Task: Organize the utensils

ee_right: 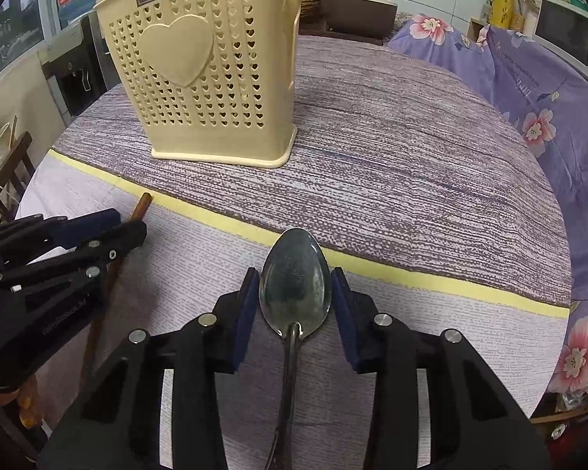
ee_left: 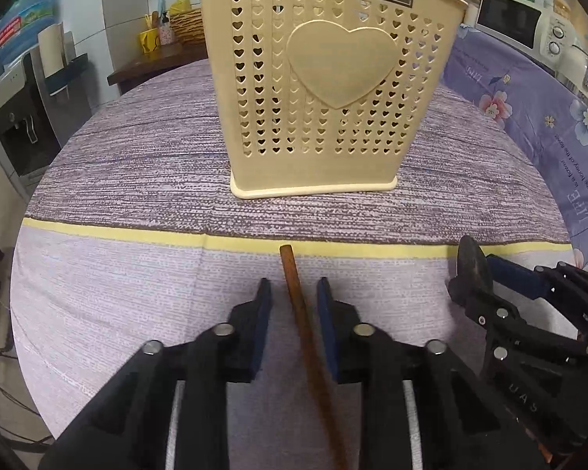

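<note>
Round table (ee_left: 137, 149) under a purple-grey streaked cloth with a pale yellow band (ee_left: 118, 232). Wall of white tiles (ee_left: 86, 4) behind. Dark wooden side table (ee_left: 153, 64) carrying a woven wicker basket (ee_left: 186, 23) and a yellow cup (ee_left: 149, 41). Black-and-silver water dispenser (ee_left: 16, 117) at far left. Violet flower-printed fabric (ee_right: 536, 90) draped at right, a white microwave oven (ee_left: 509, 19) beyond it. Light even, indoor.

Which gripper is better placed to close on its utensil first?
Neither clearly. The left gripper straddles the wooden chopstick; the right gripper straddles the metal spoon at its bowl. Both are open. Left looks slightly easier, the thin stick being simpler to pinch.
</note>
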`<action>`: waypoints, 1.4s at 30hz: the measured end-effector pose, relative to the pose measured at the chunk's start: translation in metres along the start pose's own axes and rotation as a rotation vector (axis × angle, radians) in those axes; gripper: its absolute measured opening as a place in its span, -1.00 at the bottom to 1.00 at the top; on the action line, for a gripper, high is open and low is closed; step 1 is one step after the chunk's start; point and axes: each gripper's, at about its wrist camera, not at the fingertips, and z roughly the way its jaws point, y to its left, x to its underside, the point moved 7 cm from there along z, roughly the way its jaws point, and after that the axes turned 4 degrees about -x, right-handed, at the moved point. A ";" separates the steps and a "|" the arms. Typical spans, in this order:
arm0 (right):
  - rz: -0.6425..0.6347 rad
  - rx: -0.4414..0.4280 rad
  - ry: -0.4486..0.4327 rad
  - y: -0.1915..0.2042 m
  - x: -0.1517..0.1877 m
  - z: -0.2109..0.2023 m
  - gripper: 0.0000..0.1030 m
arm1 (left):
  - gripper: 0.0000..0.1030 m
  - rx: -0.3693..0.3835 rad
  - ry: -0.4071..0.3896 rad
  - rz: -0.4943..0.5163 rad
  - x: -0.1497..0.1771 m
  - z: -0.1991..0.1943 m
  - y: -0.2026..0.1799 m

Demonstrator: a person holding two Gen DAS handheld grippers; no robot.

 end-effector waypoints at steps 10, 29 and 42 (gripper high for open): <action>0.006 -0.015 -0.007 0.001 -0.001 0.000 -0.26 | -0.83 0.003 -0.010 0.002 -0.004 0.004 -0.003; 0.028 -0.174 -0.217 0.002 -0.059 -0.102 -0.26 | -0.84 0.143 -0.344 -0.083 -0.080 -0.132 0.032; -0.035 -0.185 -0.262 0.021 -0.074 -0.130 -0.27 | -0.85 0.163 -0.429 -0.085 -0.094 -0.164 0.042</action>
